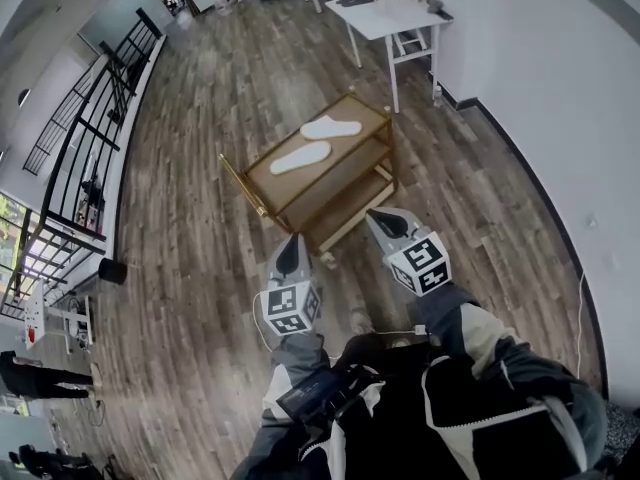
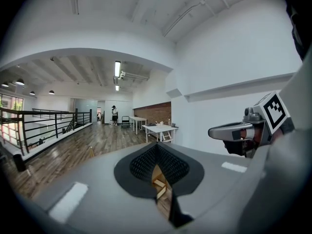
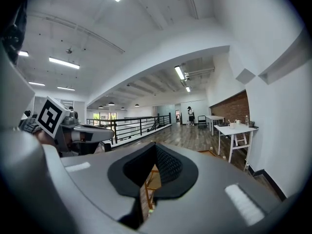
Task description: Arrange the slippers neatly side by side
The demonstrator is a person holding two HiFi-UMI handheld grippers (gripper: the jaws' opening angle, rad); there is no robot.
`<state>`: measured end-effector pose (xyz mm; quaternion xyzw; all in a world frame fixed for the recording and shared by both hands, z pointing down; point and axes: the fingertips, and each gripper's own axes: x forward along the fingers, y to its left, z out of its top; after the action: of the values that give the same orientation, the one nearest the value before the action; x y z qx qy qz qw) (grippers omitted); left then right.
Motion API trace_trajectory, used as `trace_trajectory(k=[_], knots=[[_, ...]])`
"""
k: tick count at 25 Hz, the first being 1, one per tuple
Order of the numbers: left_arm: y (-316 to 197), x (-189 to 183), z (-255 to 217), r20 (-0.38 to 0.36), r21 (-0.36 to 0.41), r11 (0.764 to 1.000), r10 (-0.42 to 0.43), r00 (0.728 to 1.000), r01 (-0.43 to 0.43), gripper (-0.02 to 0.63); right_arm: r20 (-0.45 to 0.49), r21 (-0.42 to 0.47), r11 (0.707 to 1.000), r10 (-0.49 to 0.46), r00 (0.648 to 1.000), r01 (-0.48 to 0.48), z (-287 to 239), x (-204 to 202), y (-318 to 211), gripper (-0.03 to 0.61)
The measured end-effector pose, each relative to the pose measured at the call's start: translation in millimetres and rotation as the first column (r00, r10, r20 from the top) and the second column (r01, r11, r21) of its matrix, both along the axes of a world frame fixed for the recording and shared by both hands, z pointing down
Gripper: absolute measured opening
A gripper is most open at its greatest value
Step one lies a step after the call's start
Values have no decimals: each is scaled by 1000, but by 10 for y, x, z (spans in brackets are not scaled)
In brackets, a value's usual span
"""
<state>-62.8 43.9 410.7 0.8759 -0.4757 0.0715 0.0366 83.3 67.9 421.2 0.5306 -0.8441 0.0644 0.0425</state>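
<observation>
Two white slippers lie on top of a low wooden cart (image 1: 352,146): one (image 1: 331,127) farther off, the other (image 1: 299,157) nearer and to its left, both slanted. My left gripper (image 1: 291,253) hovers above the floor just short of the cart's near corner, jaws shut and empty. My right gripper (image 1: 385,223) is beside it on the right, close to the cart's lower shelves, also shut and empty. In the left gripper view my shut jaws leave a slit that shows a piece of the cart (image 2: 160,184), and the right gripper (image 2: 213,132) is at the right.
A white table (image 1: 385,13) stands beyond the cart by the white wall (image 1: 560,88). A black railing (image 1: 90,138) runs along the left. A person (image 1: 40,376) stands far left. Wooden floor surrounds the cart.
</observation>
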Motion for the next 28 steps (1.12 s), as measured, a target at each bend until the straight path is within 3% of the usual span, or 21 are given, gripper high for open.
trace_trajectory(k=[16, 23, 28], knots=[[-2772, 128, 206, -39, -14, 996, 90, 995, -91, 5, -77, -1, 998, 65, 995, -66, -19, 66, -2696, 5], [-3533, 204, 197, -55, -18, 999, 37, 998, -38, 5, -96, -19, 1000, 22, 995, -24, -40, 215, -3527, 5], [-3995, 237, 283, -49, -40, 997, -73, 996, 71, 5, -89, -33, 996, -84, 993, 81, 11, 304, -4199, 5]])
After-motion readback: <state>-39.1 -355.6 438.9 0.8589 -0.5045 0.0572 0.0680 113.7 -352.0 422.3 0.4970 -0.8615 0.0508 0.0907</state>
